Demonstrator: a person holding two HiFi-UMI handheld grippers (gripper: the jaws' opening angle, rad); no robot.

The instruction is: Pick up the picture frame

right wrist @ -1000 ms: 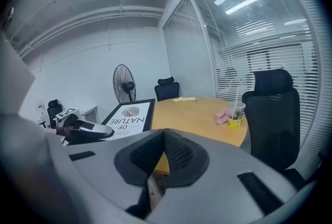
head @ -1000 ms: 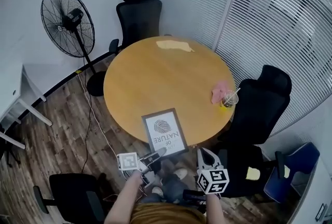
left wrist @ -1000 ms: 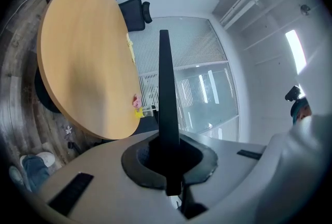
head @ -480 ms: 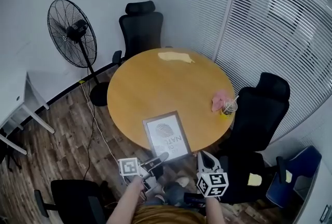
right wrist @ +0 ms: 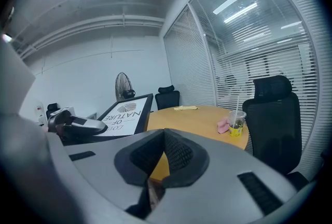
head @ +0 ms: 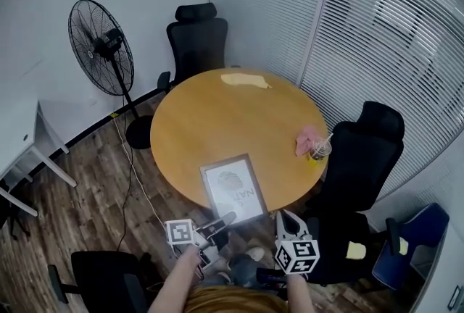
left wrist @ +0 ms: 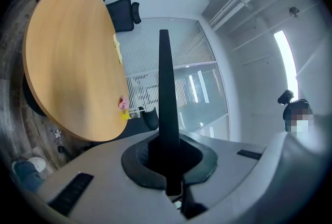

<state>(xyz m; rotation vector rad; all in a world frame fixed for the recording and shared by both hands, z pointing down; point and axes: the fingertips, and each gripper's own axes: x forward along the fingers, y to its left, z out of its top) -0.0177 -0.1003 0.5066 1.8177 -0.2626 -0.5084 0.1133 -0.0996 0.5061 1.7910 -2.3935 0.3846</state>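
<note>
**Gripping picture frame at near table edge, left claw**

Left claw (head: 223, 219) is clamped on the near edge of the picture frame (head: 232, 188). In the left gripper view the frame runs edge-on as a thin dark bar straight out from between the jaws. The frame sits tilted over the near rim of the round table (head: 217, 116), print side up. Can't tell whether its far edge touches the top.

Right claw (head: 284, 216) hangs just right of the frame, off the table edge. Its jaws are together with nothing between them.

Around it:
- A plastic cup with a straw (head: 320, 151) stands at the right rim, with a pink cloth (head: 306, 136) touching it. Both are well apart from the frame.
- A pale cloth (head: 245, 80) lies at the far rim.
- A black chair (head: 366, 152) is tight against the table's right side, close to the right claw.
- A second black chair (head: 197, 36) stands at the far side.
- A standing fan (head: 101, 36) is at far left, with a cable (head: 130, 159) trailing across the wood floor.
- A third black chair (head: 109, 275) stands beside the person's left arm.
</note>
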